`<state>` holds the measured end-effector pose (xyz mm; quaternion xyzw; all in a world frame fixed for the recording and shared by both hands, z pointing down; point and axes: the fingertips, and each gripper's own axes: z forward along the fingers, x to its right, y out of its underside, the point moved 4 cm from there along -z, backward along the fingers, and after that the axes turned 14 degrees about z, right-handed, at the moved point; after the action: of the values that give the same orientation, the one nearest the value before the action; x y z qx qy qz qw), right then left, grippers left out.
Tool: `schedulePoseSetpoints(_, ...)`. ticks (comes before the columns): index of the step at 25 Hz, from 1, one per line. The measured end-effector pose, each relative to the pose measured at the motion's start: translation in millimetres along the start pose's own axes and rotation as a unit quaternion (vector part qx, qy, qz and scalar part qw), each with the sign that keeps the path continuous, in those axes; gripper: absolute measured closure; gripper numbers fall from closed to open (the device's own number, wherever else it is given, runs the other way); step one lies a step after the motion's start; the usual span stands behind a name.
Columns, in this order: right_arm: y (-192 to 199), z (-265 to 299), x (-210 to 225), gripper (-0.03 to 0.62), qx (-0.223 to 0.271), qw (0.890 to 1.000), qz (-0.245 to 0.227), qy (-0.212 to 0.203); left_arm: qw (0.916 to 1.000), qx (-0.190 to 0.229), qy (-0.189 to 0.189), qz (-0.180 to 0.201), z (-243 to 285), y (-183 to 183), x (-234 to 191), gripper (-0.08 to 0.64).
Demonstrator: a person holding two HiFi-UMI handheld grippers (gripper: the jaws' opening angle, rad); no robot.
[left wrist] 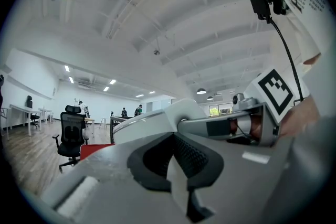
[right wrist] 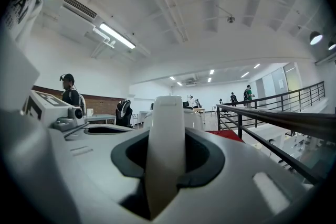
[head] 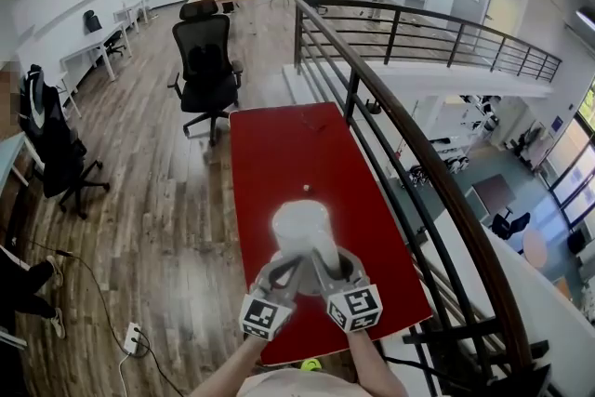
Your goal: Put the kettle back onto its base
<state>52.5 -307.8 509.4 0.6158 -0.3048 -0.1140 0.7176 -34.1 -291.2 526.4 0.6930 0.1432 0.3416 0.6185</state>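
A white kettle (head: 299,232) hangs over the near half of the red table (head: 279,153), held from the near side by both grippers. My left gripper (head: 284,271) is shut on a white part of it at the lower left; in the left gripper view that white part (left wrist: 176,186) sits pinched between the dark pads. My right gripper (head: 324,269) is shut on the kettle's white handle (right wrist: 165,149), which stands upright between its pads. Further up the table lies a small pale object (head: 306,188). No kettle base can be made out.
A black metal railing (head: 400,116) runs along the table's right side, with a drop to a lower floor beyond. A black office chair (head: 206,60) stands at the table's far end and another (head: 56,144) at the left. A power strip (head: 132,339) lies on the wooden floor. People stand far off.
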Motion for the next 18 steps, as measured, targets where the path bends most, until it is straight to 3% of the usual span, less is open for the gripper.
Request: schedulePoseSetpoints(18,27.5,84.8,-5.0,0.471,-0.017,1.0,0.019,0.0,0.9996,-0.028,0.006,-0.004,2.5,46.9,-75.4,0.555)
